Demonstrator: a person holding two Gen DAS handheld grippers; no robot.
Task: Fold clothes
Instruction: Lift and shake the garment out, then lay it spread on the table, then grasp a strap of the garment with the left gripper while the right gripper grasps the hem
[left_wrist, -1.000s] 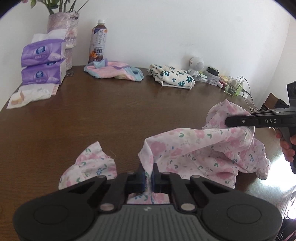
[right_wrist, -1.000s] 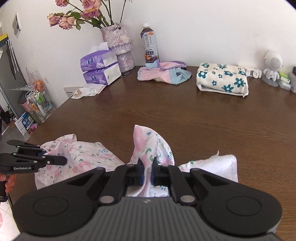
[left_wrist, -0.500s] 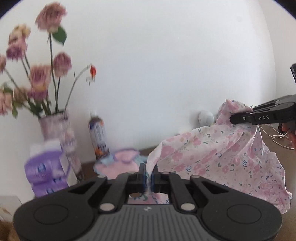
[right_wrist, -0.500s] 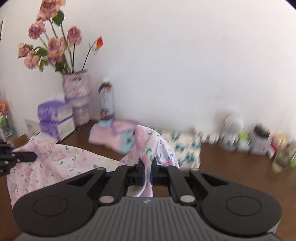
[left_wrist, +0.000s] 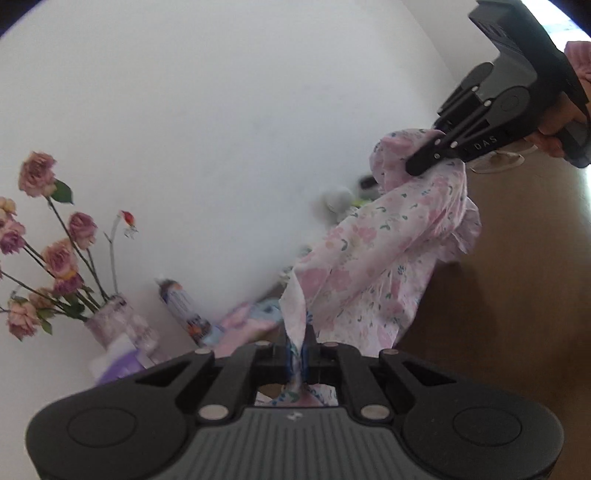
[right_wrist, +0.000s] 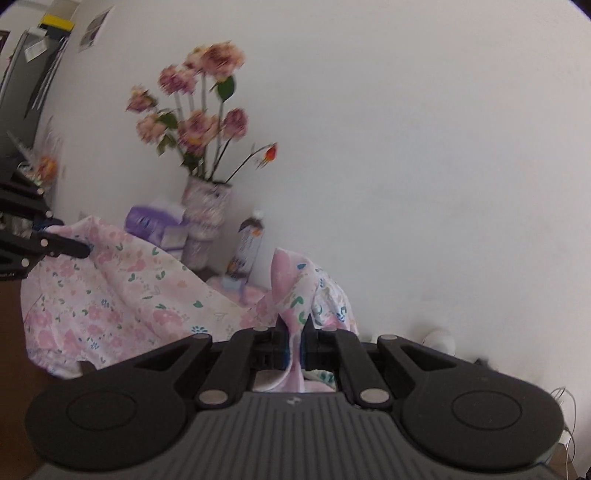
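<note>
**Floral garment held in the air between both grippers**

A brown wooden table (left_wrist: 517, 295) fills the 3 o'clock side of the left wrist view, matte with a faint grain. Behind it stands a plain white wall (left_wrist: 221, 129). At 9 o'clock, dried pink roses (left_wrist: 55, 254) rise from a mottled, wrapped vase (left_wrist: 118, 321); a labelled drink bottle (left_wrist: 184, 314) stands just beside it, blurred, and purple tissue packs (right_wrist: 155, 221) sit near the vase's base. A pale pink and blue folded cloth (left_wrist: 247, 321) lies behind the fingers.

The floral garment (left_wrist: 369, 266), thin white cotton printed with pink blossoms and small green leaves, hangs off the table, stretched between the two tools with soft creases and a ruffled edge toward 3 o'clock.

The left gripper (left_wrist: 295, 358) is clamped on a pinched fold of the garment at 6 o'clock. The right gripper (right_wrist: 293, 354) is likewise closed on a bunched corner of it; in the left wrist view its black linkage body shows at 1 o'clock, held by a hand (left_wrist: 557, 125).
</note>
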